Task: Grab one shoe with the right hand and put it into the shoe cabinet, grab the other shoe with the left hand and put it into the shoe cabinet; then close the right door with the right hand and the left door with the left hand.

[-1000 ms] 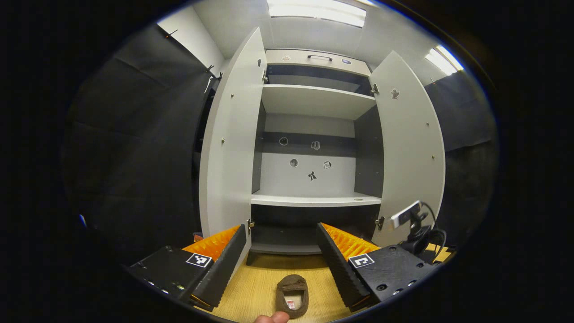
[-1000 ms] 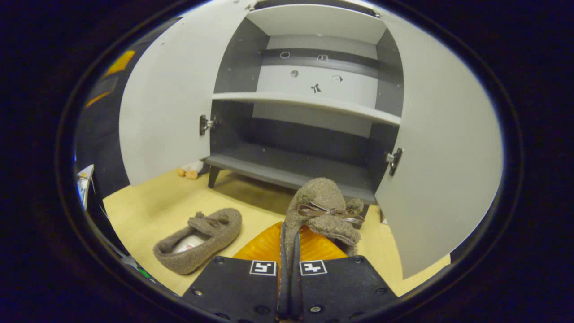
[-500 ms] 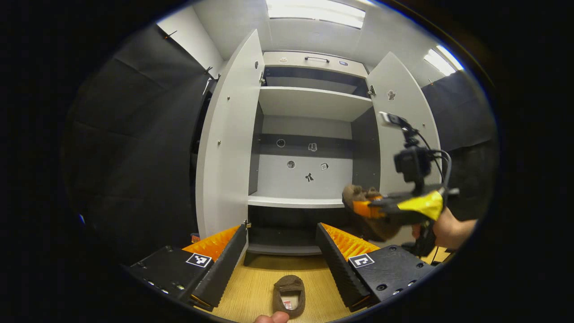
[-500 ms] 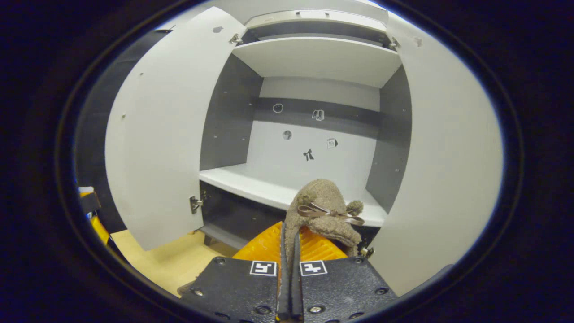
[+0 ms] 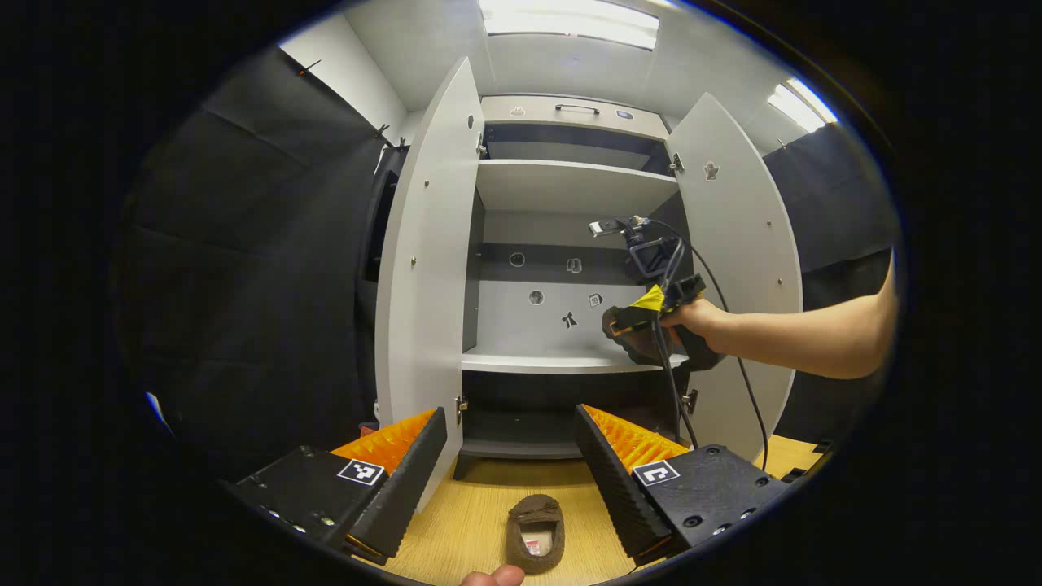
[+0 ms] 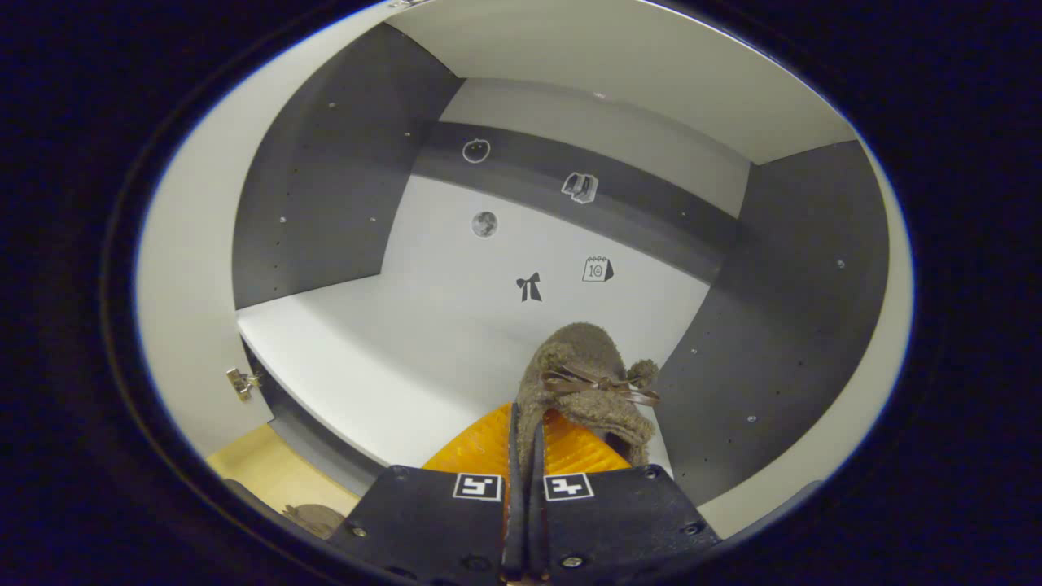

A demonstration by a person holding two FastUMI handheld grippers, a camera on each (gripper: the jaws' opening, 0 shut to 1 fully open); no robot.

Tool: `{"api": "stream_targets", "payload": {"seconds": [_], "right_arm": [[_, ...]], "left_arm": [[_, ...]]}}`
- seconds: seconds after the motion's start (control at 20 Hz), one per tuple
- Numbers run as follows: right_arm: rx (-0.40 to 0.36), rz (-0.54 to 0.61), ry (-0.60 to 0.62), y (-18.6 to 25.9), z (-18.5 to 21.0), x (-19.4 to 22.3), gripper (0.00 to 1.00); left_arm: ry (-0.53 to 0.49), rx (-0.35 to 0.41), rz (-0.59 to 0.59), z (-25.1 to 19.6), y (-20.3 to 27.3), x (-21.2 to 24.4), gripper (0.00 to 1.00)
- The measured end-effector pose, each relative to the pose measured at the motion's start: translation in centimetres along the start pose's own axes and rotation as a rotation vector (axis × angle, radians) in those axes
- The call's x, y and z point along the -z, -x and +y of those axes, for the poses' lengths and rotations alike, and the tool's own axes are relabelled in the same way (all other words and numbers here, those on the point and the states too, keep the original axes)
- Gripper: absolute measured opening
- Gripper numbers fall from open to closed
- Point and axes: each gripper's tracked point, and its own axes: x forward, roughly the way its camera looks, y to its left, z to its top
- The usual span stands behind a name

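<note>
Right shoe over the shelf

My right gripper (image 6: pixel 523 456) fingers pinch a shoe (image 6: pixel 582 382) above the cabinet's middle shelf (image 6: pixel 391 358); left gripper (image 5: pixel 513 464) fingers spread over the floor shoe (image 5: pixel 536 533).

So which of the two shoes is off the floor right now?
The brown shoe with the ribbon bow, clamped in the right hand-held gripper over the cabinet's middle shelf. The other shoe lies on the wooden floor.

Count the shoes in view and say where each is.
2. One shoe is pinched in the right gripper above the middle shelf; the other lies on the floor before the cabinet.
</note>
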Motion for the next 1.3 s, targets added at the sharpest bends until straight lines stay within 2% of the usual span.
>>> {"api": "stream_targets", "payload": {"seconds": [0.1, 0.25, 0.4, 0.45, 0.5, 0.65, 0.7, 0.75, 0.8, 0.9, 0.95, 1.0, 1.15, 1.2, 1.3], "right_arm": [[-0.03, 0.08, -0.059, -1.3, 0.2, 0.8, 0.06], [-0.011, 0.135, -0.137, -2.6, 0.1, 1.0, 0.07], [0.008, 0.151, -0.12, -2.6, 0.1, 1.0, 0.22], [0.009, 0.15, -0.119, -2.4, 0.1, 0.9, 0.24], [0.008, 0.139, -0.122, -1.9, 0.2, 0.4, 0.44], [-0.008, 0.113, -0.128, 0.7, 0.2, -0.4, 0.57], [-0.013, 0.088, -0.136, 1.8, 0.0, -0.9, 0.58], [-0.011, 0.05, -0.14, 2.9, -0.5, -1.8, 0.66], [-0.006, 0.005, -0.143, 4.5, -0.9, -2.8, 0.58], [-0.008, -0.078, -0.149, 8.0, -1.1, -4.3, 0.58], [-0.026, -0.129, -0.151, 9.9, -0.9, -5.0, 0.66], [-0.036, -0.173, -0.151, 12.0, -0.6, -5.2, 0.69], [-0.051, -0.271, -0.177, 17.2, 0.6, -3.6, 0.7], [-0.057, -0.291, -0.181, 18.4, 1.0, -2.5, 0.79], [-0.049, -0.314, -0.186, 20.2, 1.8, 0.5, 0.84]], "left_arm": [[0.003, -0.014, 0.008, 0.5, 0.1, 0.1, 0.95], [0.007, -0.029, 0.011, 1.0, 0.1, 0.3, 0.95], [0.008, -0.034, 0.008, 1.3, 0.1, 0.1, 0.95], [0.009, -0.035, 0.006, 1.3, 0.1, 0.0, 0.95], [0.011, -0.033, 0.004, 1.3, 0.0, 0.0, 0.95], [0.016, -0.023, 0.008, 1.1, 0.1, 0.2, 0.95], [0.016, -0.021, 0.006, 1.0, 0.1, 0.2, 0.95], [0.016, -0.018, 0.006, 0.8, 0.0, 0.2, 0.95], [0.015, -0.013, 0.006, 0.7, -0.1, 0.2, 0.95], [0.016, -0.002, 0.007, 0.4, -0.2, 0.3, 0.95], [0.016, 0.002, 0.006, 0.2, -0.3, 0.2, 0.95], [0.016, 0.006, 0.005, 0.1, -0.4, 0.3, 0.95], [0.015, 0.021, 0.011, -0.4, -0.8, 0.5, 0.95], [0.016, 0.026, 0.012, -0.6, -0.9, 0.6, 0.95], [0.02, 0.035, 0.015, -0.9, -1.1, 0.7, 0.95]]}}
